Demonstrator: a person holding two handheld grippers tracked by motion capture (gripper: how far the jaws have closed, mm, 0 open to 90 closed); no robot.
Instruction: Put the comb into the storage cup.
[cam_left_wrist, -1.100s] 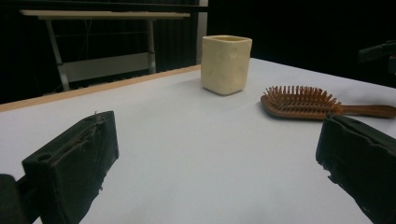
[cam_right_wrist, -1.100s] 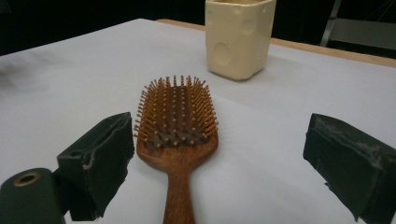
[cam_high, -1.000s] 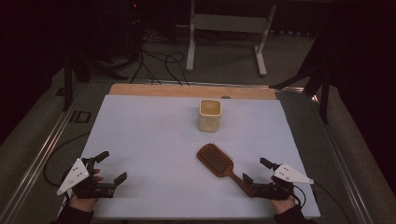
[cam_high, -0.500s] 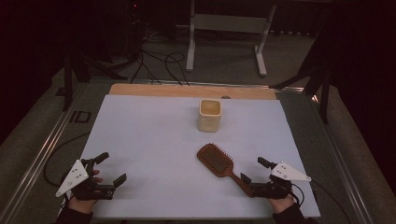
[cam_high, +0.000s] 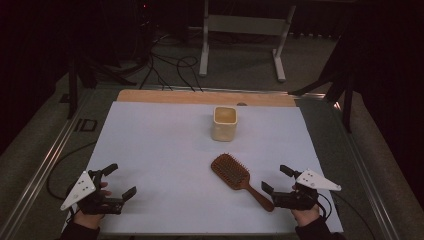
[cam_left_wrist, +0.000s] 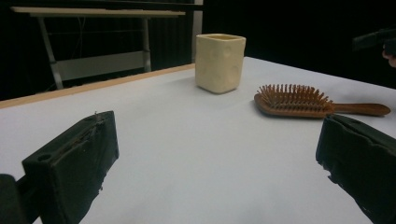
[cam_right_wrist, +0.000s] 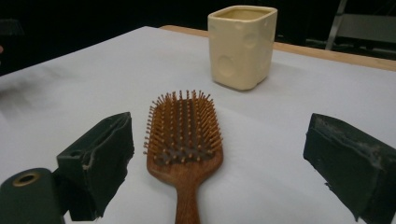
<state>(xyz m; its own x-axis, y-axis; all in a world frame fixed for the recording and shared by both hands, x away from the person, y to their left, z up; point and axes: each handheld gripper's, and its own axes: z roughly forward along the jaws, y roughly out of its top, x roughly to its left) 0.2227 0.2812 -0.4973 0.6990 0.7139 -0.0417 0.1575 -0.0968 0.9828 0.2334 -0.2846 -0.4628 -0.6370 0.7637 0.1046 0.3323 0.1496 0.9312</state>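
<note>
High view first: we hold the left hand-held gripper (cam_high: 119, 181) low over the near left part of the bench (cam_high: 160, 145), its jaws spread wide with nothing between them. Our left hand (cam_high: 92, 200) grips it from below, the grey three-cornered plate lying on top.

We hold the right hand-held gripper (cam_high: 276, 180) near the bench's near right corner, its jaws also set wide apart and empty. Our right hand (cam_high: 304, 210) closes round its body. The wooden hairbrush (cam_high: 239, 178) lies on the white sheet with bristles up, its paddle head toward the middle of the bench and its handle running toward the right hand-held gripper; the handle's end sits just beside the nearer jaw, and we cannot tell whether they touch.

From the right gripper view, the hairbrush (cam_right_wrist: 184, 140) lies between the two open jaws, nearer the one on the left of that view, with its handle running toward the camera. Behind it stands a cream square cup (cam_right_wrist: 241, 45), upright and apart from the brush.

From the left gripper view, cup (cam_left_wrist: 219, 61) and hairbrush (cam_left_wrist: 303, 101) lie well ahead of the wide jaws.
</note>
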